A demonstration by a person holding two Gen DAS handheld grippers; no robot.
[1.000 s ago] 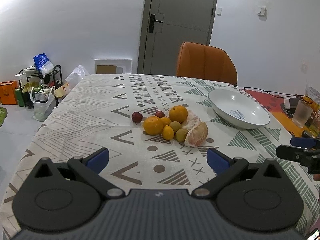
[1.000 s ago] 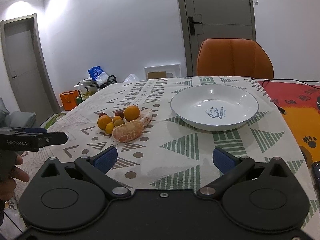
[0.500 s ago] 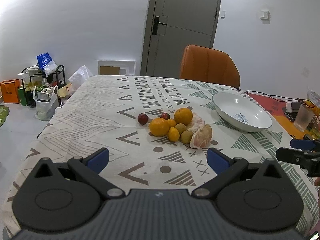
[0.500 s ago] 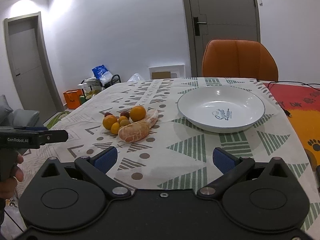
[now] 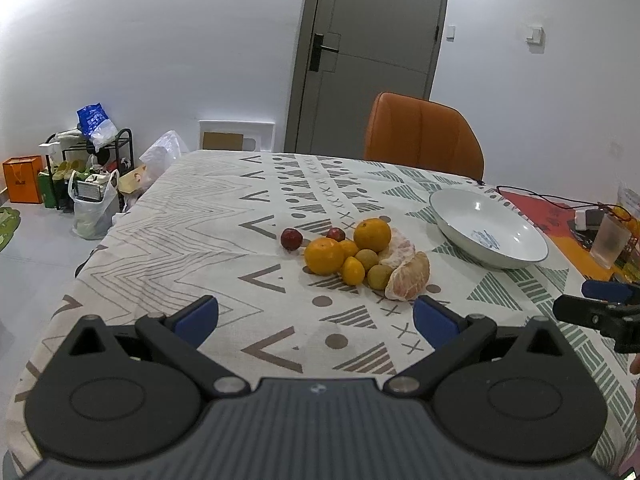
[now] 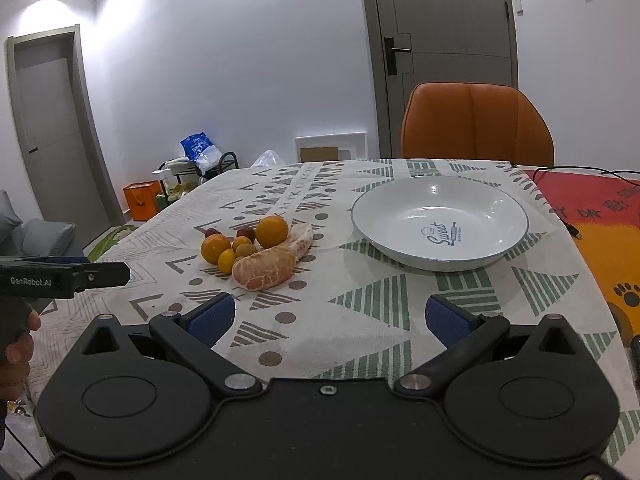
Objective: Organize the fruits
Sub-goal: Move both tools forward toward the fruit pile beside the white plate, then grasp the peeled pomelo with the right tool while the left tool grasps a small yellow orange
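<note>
The left tool (image 5: 316, 316) is nearest in its own view, with the blue pads wide apart and nothing between them. The right tool (image 6: 328, 318) is the same: wide apart and empty. Both hang above the near part of the table (image 5: 168, 240), which is covered by a pale cloth with grey chevrons, dots and green striped triangles. At the right side of the table lies a red and orange mat (image 6: 592, 216) with paw prints.

Further on, near the middle of the table, the fruits (image 5: 356, 258) lie in one tight group on the cloth. There are two oranges (image 5: 325, 256), some small yellow and green fruits, two dark red ones (image 5: 291, 239) at the far left side, and peeled citrus pieces (image 5: 410, 276) at the near right side. To the right of the group, apart from it, stands a white bowl (image 6: 440, 196) with "Sweet" printed inside; it holds no fruit.

Behind the table stands an orange chair (image 6: 476, 124). Further back are the white wall and a grey door (image 6: 444, 48). On the floor at the left I see a small black rack (image 5: 88, 160) with bags and an orange box (image 5: 22, 179).
</note>
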